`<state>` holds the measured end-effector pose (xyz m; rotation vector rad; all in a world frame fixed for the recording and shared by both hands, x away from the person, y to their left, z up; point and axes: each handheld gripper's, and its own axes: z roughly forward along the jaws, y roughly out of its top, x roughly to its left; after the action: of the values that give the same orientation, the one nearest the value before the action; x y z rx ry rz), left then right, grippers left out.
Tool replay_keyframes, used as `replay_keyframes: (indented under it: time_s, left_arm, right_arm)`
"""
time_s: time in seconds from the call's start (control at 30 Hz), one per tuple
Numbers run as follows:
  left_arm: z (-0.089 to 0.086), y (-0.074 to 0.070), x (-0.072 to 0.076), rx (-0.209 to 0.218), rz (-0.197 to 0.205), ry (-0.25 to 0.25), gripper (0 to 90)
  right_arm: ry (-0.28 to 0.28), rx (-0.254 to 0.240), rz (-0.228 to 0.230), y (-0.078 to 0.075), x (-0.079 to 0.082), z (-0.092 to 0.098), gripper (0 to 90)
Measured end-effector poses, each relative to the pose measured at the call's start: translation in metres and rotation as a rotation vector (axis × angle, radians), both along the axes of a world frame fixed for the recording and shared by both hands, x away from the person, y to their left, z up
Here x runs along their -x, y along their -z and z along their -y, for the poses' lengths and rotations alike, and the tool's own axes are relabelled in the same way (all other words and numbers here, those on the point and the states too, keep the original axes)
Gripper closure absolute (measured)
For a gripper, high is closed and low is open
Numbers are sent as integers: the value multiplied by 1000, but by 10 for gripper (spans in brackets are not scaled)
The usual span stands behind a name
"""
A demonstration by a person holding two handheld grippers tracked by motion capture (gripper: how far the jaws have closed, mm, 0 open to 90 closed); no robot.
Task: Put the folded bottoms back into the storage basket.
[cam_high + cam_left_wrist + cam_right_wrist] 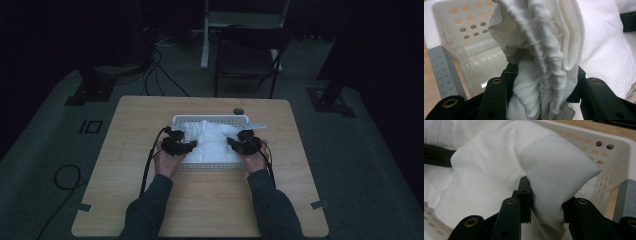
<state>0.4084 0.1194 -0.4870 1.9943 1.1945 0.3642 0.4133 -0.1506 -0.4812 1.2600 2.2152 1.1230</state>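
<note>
In the middle of the high view, a white cloth (212, 142) lies in a white basket (210, 120) on the wooden desk (125, 150). Close up, the left tool (541, 82) pinches its bunched folds; the right tool (546, 202) pinches a smooth corner. The room is dark, with a chair (245, 60) behind.

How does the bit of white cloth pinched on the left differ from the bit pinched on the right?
The left gripper pinches a bunched, ridged, finely wrinkled strip of the white cloth; the right gripper pinches a smooth fold that puffs out into a rounded corner. The left bunch rises tall and narrow between the fingers; the right fold spreads wide. Both belong to the same white cloth lying in the white basket, and both grippers are clamped on it.
</note>
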Motion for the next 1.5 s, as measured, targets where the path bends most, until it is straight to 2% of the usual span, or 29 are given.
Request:
replay_keyframes:
  time_s: [0.33,0.6,1.0,1.13,1.5]
  left_arm:
    - [4,0,0,-48,-8,0,563]
    - [6,0,-4,-82,-43,0,557]
    - [6,1,-6,-84,-64,-12,540]
    - [5,1,-6,-86,-65,-18,505]
    - [0,0,-4,-57,-65,-39,458]
  right_arm:
    - [3,5,-23,4,-1,0,710]
    - [5,15,-35,6,-3,-2,707]
    - [14,9,-55,8,-4,-2,699]
    - [16,8,-60,8,-5,-1,696]
    - [26,7,-65,8,-6,-1,666]
